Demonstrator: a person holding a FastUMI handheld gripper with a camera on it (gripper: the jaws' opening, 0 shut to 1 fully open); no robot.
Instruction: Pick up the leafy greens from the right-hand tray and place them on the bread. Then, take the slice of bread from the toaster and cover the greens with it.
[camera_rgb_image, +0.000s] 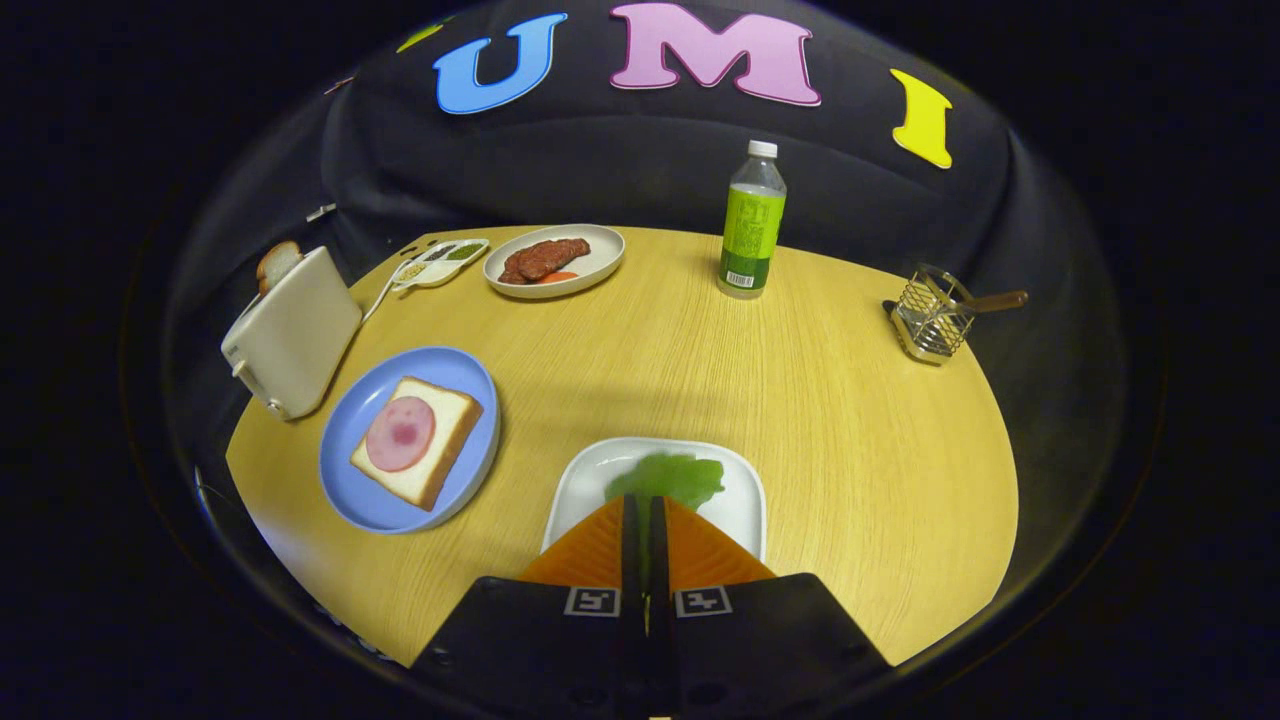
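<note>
Round wood-grain bench (800, 400). Gripper (645, 500) fingers nearly together, narrow slit between, nothing clamped; tips sit at the near edge of the leafy greens (668, 478), a ruffled flat green leaf lying in a white rounded-square tray (745, 500). Left of it, blue round plate (350, 480) with square bread slice (440, 440) topped by a round pink ham slice (400, 433). White toaster (292, 335) beyond, toast (277, 262) poking out. Farther: oval dish of meat (553, 260), plastic bottle (752, 222), wire rack (935, 320).
</note>
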